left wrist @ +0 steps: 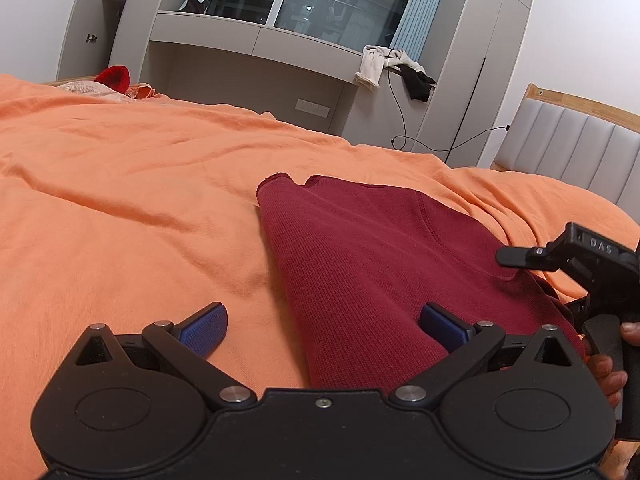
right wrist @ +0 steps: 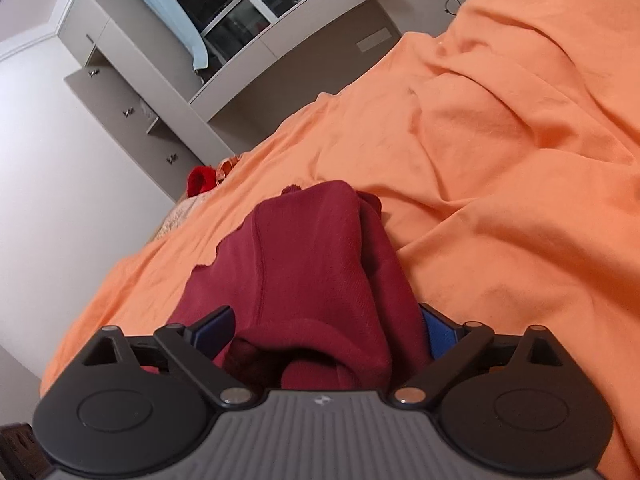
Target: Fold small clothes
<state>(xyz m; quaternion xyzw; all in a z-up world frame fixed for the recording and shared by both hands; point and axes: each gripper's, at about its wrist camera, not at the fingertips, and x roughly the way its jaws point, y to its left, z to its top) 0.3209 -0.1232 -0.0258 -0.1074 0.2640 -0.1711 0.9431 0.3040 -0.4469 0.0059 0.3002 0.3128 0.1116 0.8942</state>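
1. Orange bedding is covering the whole bed, lying rumpled in long soft creases, with grey built-in cabinets and a dark window standing behind it.
2. Lying on that bedding is the dark red knit garment, a ribbed top that is resting folded over on itself, with a stitched seam curving across its upper layer and a raw, slightly frayed edge showing at its far end.
3. In the right wrist view the same garment is bunching into a rounded hump, and its near edge is rolling under in thick folds close to the camera.
4. Sitting low over the bed, the left gripper is holding its blue pads wide apart; one pad is hovering over the bare orange sheet and the other over the garment's near corner, and neither is pinching anything.
5. Spread wide as well, the right gripper is straddling the garment's bunched end, with cloth lying between the pads but not being squeezed.
6. A hand is gripping the right tool's handle at the edge of the left wrist view.
7. Far off, a bright red item is lying at the bed's edge, and pale and black clothes are hanging over the cabinet ledge; no container's contents are showing.
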